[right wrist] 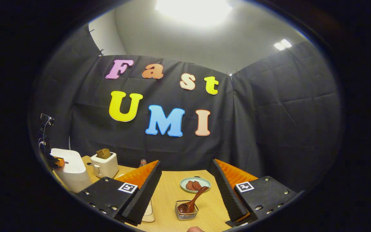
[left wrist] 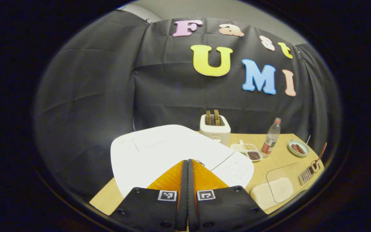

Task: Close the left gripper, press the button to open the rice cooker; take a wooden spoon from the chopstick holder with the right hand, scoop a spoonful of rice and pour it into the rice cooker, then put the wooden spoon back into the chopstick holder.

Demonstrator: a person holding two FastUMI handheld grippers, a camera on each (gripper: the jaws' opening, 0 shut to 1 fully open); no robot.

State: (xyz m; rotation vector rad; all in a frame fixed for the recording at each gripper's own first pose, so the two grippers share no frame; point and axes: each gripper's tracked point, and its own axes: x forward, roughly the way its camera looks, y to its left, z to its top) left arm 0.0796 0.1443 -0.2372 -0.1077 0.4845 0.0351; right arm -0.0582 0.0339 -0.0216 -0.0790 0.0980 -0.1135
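Observation:
The white rice cooker (left wrist: 153, 151) lies close under my left gripper (left wrist: 187, 162), which is shut with nothing between its fingers. Its tips hover over the cooker's front edge, and the lid looks closed. Whether they touch it I cannot tell. In the right gripper view the cooker (right wrist: 71, 170) stands at the far left with the left gripper (right wrist: 56, 161) on it. My right gripper (right wrist: 185, 164) is open above the wire chopstick holder (right wrist: 186, 211), where the wooden spoon (right wrist: 194, 199) leans. That holder (left wrist: 308, 174) and spoon (left wrist: 320, 153) also show at the table's right edge. A white box with a clear lid (left wrist: 274, 190) lies near it.
A white toaster (left wrist: 214, 128) with bread stands behind the cooker. Beside it are a divided dish of grains (left wrist: 249, 151), a plastic bottle (left wrist: 271, 137) and a small plate of sausages (right wrist: 195, 184). Black cloth walls close the table's back and sides.

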